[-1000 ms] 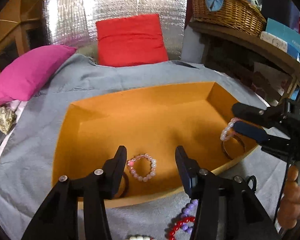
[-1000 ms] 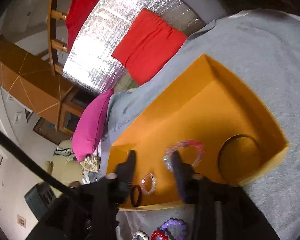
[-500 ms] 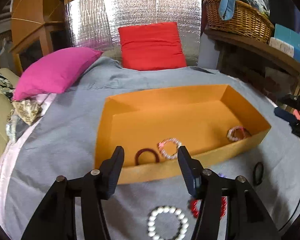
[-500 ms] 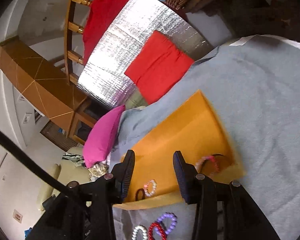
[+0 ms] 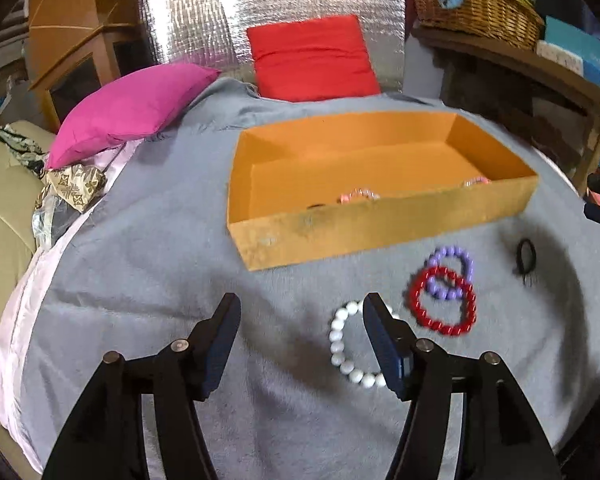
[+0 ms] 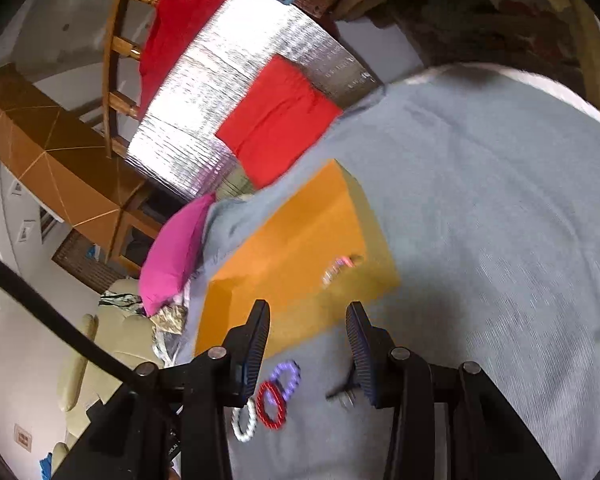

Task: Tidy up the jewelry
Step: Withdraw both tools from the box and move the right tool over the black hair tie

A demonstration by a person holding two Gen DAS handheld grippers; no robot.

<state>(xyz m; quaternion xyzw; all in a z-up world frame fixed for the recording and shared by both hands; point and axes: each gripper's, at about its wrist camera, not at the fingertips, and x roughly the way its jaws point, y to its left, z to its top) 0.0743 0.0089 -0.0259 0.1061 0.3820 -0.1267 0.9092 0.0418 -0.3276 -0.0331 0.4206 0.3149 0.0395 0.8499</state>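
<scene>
An orange box (image 5: pixel 380 220) sits on the grey blanket and also shows in the right wrist view (image 6: pixel 300 240). Pink bead bracelets (image 5: pixel 358 195) lie inside it, partly hidden by the front wall. In front of the box lie a white bead bracelet (image 5: pixel 340 340), a red one (image 5: pixel 444 304), a purple one (image 5: pixel 450 272) and a black hair tie (image 5: pixel 526 258). My left gripper (image 5: pixel 302 312) is open and empty, its right finger over the white bracelet. My right gripper (image 6: pixel 308 320) is open and empty, above the blanket near the box's front.
A pink pillow (image 5: pixel 132 108) and a red pillow (image 5: pixel 312 58) lie at the back of the blanket (image 5: pixel 140 280). A wicker basket (image 5: pixel 476 4) stands on a shelf at the back right. A beige couch (image 5: pixel 0 216) is on the left.
Both grippers have pulled back from the box. The right gripper let go of a pink bracelet, which now lies in the box. The loose bracelets in front came into view.
</scene>
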